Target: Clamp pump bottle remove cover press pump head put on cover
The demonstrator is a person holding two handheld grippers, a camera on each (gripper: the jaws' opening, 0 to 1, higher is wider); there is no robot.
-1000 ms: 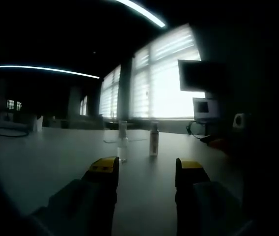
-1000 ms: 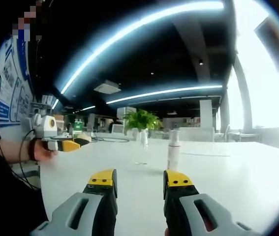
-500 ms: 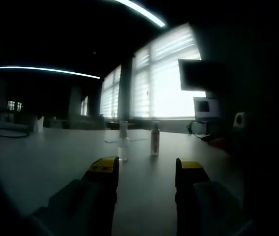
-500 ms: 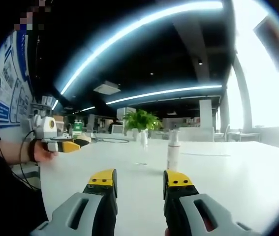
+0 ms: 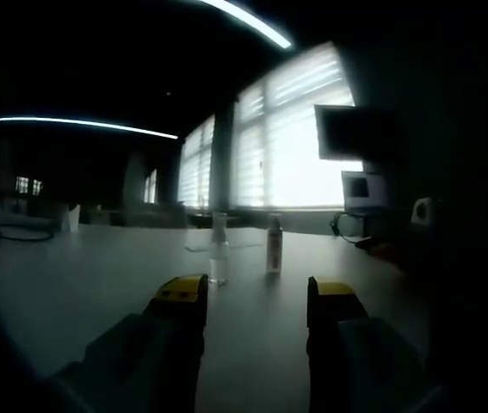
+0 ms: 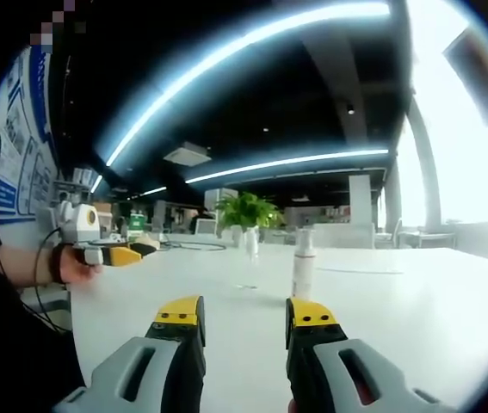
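Pump bottle [image 6: 302, 263] is being left standing upright on the worktop [image 6: 416, 301], well ahead of the right gripper [image 6: 245, 311]; both grippers' fingers are being held apart, nothing clamped. Left gripper [image 5: 256, 291] likewise.

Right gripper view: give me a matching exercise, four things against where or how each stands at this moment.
Things:
1. white pump bottle
2. small clear bottle
3. left gripper
4. right gripper

States:
A. held in a hand at the table's left edge
B. open, low over the white table, holding nothing
C. upright just beyond the right gripper, ungrasped
D. upright farther back, before the green plant

Pairs: 1-C, 2-D, 3-A, 4-B
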